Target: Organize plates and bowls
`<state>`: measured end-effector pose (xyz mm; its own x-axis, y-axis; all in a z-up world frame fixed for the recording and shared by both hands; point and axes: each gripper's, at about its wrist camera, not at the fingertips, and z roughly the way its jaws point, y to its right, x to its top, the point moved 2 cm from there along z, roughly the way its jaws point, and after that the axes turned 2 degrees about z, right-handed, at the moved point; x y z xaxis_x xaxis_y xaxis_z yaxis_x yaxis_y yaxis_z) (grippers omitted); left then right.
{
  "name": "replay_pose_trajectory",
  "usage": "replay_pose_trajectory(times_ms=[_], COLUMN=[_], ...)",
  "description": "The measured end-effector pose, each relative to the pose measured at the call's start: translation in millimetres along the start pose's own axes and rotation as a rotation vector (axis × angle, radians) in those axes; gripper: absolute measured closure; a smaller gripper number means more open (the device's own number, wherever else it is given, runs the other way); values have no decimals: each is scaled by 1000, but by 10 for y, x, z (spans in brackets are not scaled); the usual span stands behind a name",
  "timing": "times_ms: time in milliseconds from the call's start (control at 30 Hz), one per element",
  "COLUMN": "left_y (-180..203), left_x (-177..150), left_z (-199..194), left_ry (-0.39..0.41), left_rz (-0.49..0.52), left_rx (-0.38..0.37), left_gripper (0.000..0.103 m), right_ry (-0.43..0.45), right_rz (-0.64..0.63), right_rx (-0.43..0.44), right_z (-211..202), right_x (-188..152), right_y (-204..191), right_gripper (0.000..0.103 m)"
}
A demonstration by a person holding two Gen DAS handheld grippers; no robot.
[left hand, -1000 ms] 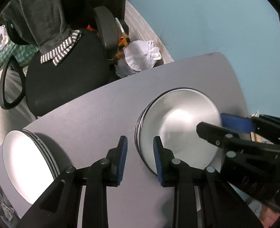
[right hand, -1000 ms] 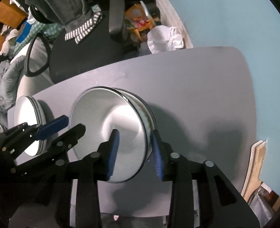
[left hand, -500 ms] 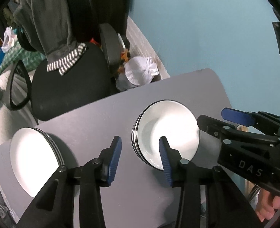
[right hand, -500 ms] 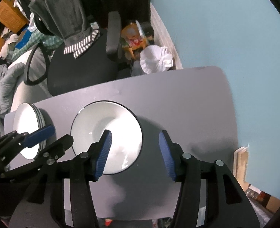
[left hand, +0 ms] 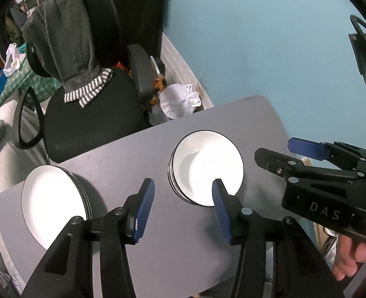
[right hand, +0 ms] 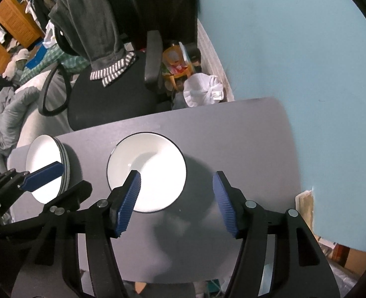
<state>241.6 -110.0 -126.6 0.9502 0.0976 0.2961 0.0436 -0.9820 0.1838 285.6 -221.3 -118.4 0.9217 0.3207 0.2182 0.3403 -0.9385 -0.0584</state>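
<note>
Because the bowls (left hand: 206, 166) are already nested into one stack on the grey surface (left hand: 123, 164), neither tool needs to hold anything. The left tongs (left hand: 181, 208) and the right tongs (right hand: 176, 202) have just been opening; both stand apart and empty above the stack. The plates (left hand: 52, 202) sit in their own pile, well apart to the left, probably to keep the two kinds separate.
</note>
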Motion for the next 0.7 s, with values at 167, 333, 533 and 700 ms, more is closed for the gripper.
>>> replay_pose_trajectory(times_ms=[167, 333, 533, 700], left_y=[10, -89, -290, -442], left_x=[-35, -80, -158, -216], left_z=[-23, -14, 50, 160], left_ry=[-3, -23, -52, -83], left_rz=[8, -2, -47, -84], left_rx=[4, -3, -19, -24], left_gripper=[47, 45, 44, 44], right_ry=[-6, -24, -51, -68], right_rz=[4, 14, 34, 62], right_rx=[-3, -9, 0, 46], right_z=[0, 0, 84, 191], right_x=[-68, -160, -257, -311], right_y=[14, 110, 298, 442], right_gripper=[42, 40, 40, 40])
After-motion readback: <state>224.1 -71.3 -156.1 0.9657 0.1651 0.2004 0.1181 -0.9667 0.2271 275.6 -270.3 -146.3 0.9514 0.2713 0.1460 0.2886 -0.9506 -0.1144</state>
